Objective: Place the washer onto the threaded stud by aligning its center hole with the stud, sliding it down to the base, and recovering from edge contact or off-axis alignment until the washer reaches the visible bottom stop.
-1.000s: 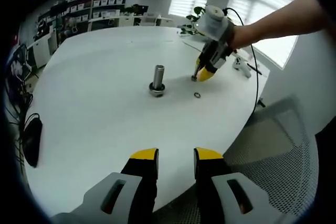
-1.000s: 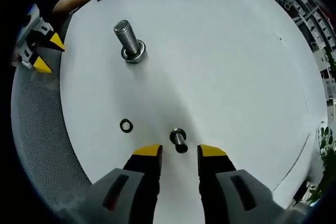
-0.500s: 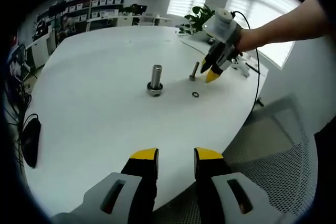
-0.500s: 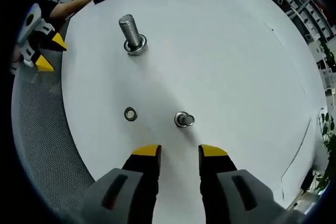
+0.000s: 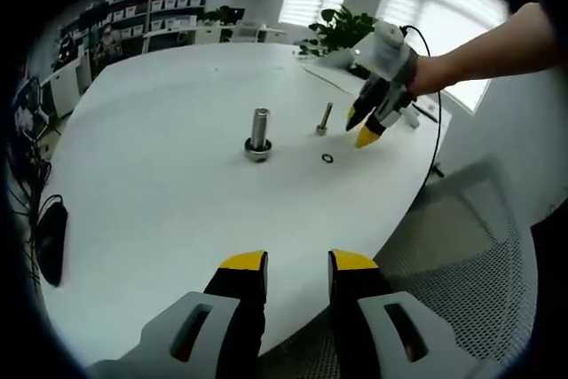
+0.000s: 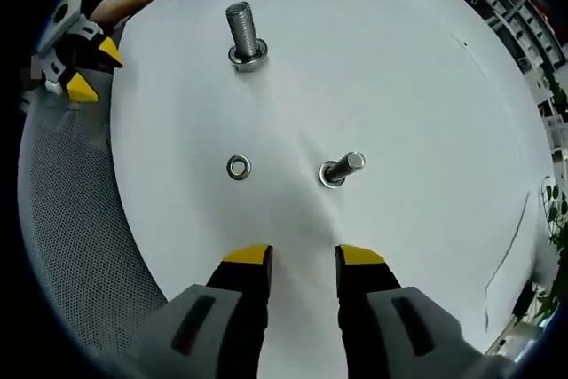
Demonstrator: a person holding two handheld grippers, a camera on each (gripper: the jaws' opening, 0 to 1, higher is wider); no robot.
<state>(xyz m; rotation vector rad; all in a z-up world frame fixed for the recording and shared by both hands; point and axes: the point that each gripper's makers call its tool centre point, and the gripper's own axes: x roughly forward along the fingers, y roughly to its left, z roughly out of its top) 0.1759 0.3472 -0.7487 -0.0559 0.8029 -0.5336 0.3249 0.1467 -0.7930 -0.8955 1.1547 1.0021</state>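
Note:
A small metal washer (image 6: 238, 167) lies flat on the white round table (image 6: 399, 68), also visible as a tiny washer (image 5: 327, 159) in the left gripper view. Right of it stands a thin threaded stud (image 6: 341, 169), seen farther off as the thin stud (image 5: 324, 119). A thicker bolt (image 6: 244, 38) stands farther away; the same thick bolt (image 5: 258, 134) is mid-table in the left gripper view. My right gripper (image 6: 303, 259) is open and empty, short of both washer and stud; it appears as the right gripper (image 5: 361, 126) hovering beside the stud. My left gripper (image 5: 297, 263) is open, near the table edge.
A mesh chair (image 5: 461, 246) stands by the table's edge. A black object (image 5: 49, 241) with a cable lies at the table's left. A plant (image 5: 342, 28), shelves and windows fill the background. The left gripper (image 6: 75, 46) shows at the far table edge.
My right gripper has drawn back and away from the thin stud, which was right at its fingertips and now stands clear. The washer lies where it was. The left gripper barely moved.

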